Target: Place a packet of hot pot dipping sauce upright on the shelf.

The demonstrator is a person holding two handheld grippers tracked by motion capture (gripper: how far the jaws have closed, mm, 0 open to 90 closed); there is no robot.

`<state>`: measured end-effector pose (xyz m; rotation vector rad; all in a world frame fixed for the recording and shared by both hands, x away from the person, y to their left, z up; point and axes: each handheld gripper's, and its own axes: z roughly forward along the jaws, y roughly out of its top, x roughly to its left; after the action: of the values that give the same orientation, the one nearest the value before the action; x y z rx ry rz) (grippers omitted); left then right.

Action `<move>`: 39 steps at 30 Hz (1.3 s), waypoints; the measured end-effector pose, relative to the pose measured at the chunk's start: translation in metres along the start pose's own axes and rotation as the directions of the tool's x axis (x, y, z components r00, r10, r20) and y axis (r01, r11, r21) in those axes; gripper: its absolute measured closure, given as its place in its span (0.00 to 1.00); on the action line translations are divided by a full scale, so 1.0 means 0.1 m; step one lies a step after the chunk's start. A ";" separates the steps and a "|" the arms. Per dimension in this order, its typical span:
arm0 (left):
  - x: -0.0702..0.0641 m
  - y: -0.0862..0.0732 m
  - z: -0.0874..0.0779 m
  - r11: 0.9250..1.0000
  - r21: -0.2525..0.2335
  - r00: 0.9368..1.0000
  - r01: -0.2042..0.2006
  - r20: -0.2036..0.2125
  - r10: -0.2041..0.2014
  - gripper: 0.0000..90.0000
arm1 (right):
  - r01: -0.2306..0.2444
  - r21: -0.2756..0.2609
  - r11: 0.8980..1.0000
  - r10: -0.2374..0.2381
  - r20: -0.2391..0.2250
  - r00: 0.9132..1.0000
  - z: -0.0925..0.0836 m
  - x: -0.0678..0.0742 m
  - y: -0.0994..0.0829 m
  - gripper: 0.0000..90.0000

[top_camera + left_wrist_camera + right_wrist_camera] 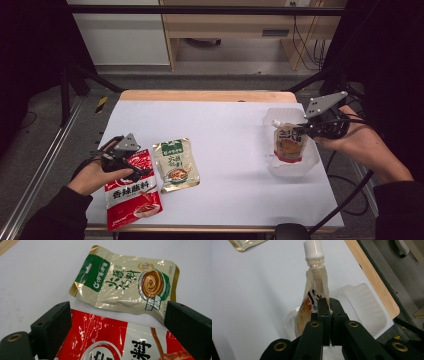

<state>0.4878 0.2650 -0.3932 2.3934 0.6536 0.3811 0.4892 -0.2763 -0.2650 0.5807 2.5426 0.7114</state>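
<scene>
My right gripper (pixel 303 129) (pixel 327 302) is shut on the edge of a spouted sauce pouch (pixel 288 142) (pixel 313 293) with a white screw cap (pixel 312 250). It holds the pouch over a clear plastic tray (pixel 294 167) (pixel 364 305) at the table's right side. My left gripper (pixel 134 172) (pixel 117 322) stands open over a red snack bag (pixel 132 192) (pixel 120 342) at the front left, its jaws wide apart on either side. A beige and green sauce packet (pixel 175 164) (pixel 127 281) lies flat just to the right of the red bag.
A white sheet (pixel 220 135) covers the wooden table (pixel 200 95). Black frame bars (pixel 75 80) stand at both sides, and cables (pixel 350 195) trail off the right edge. A metal rail (pixel 40 165) runs along the left.
</scene>
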 end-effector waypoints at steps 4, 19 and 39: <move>0.00 0.00 0.01 1.000 0.002 1.000 0.003 -0.002 -0.003 0.08 | -0.001 -0.002 1.000 0.001 -0.011 1.000 0.02 0.02 -0.02 0.99; 0.00 0.00 0.02 1.000 0.011 1.000 0.000 0.000 0.000 0.08 | -0.008 -0.008 1.000 0.007 -0.036 0.999 0.05 0.06 -0.06 0.99; 0.01 -0.04 0.03 1.000 0.022 1.000 0.002 0.004 -0.002 0.08 | -0.067 0.009 0.998 0.067 -0.082 0.994 0.37 0.09 -0.34 0.98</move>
<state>0.4889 0.2667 -0.3975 2.4133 0.6617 0.3701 0.4917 -0.2842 -0.3153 0.6545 2.6127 0.7652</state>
